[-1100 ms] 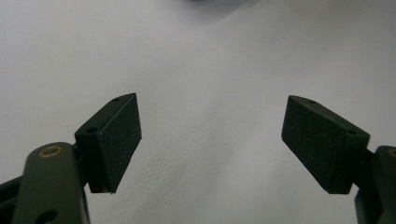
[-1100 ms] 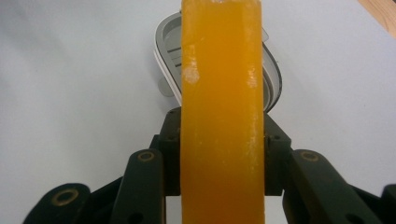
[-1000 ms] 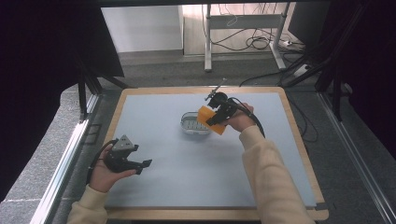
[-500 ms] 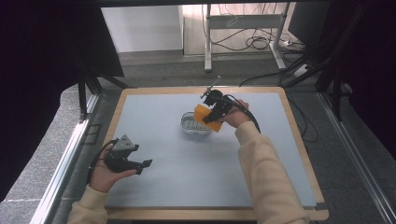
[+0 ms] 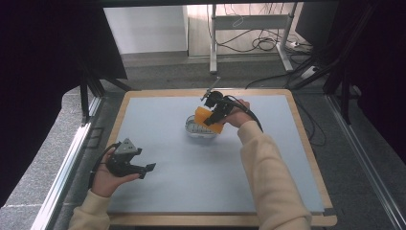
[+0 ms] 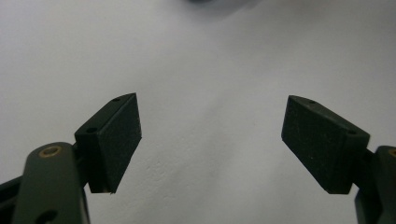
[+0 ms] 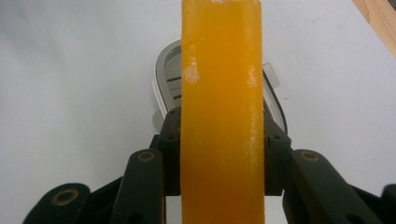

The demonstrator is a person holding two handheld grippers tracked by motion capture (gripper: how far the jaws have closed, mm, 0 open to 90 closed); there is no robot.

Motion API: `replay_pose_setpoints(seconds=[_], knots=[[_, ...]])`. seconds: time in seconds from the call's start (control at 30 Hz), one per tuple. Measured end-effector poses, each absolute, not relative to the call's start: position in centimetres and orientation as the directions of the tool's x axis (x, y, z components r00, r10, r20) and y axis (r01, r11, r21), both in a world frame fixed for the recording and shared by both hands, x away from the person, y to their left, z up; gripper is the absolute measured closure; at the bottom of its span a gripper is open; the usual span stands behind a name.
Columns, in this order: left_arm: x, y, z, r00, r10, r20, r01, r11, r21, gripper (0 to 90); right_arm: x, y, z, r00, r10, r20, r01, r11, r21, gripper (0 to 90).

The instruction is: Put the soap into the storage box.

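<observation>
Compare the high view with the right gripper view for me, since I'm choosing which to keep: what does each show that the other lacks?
High view alone: the left gripper, jaws apart, low over the table, plus both forearms. Right gripper view alone: the orange block's narrow, pitted edge pinched between the jaws. Both: the right gripper shut on that block, above the white dish.
</observation>
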State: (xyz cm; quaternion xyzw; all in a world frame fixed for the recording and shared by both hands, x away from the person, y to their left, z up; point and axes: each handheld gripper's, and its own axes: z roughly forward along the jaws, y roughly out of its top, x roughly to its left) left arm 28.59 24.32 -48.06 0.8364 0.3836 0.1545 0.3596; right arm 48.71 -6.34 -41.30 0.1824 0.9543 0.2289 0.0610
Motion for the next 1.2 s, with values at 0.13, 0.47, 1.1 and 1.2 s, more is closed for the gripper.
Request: replay_pose_setpoints(seconds=[0.13, 0.47, 1.1, 1.2], knots=[[28.6, 24.4, -48.1, 0.655, 0.755, -0.019, 0.533, -0.444, 0.721, 19.8, 49.0, -6.0, -41.4, -0.936, 0.350, -0.041, 0.296, 0.843, 0.449, 61.9], [28.6, 24.4, -48.1, 0.656, 0.755, -0.018, 0.533, -0.446, 0.719, 19.8, 49.8, -5.0, -41.5, -0.948, 0.314, -0.051, 0.263, 0.864, 0.429, 61.9], [28.8, 24.4, -48.2, 0.657, 0.754, -0.021, 0.536, -0.447, 0.717, 19.8, 51.3, -3.1, -42.8, -0.974, 0.216, -0.074, 0.173, 0.910, 0.377, 61.9], [28.8, 24.5, -48.2, 0.654, 0.756, -0.024, 0.535, -0.440, 0.721, 19.8, 51.5, -3.1, -43.0, -0.975, 0.209, -0.076, 0.166, 0.911, 0.377, 61.9]])
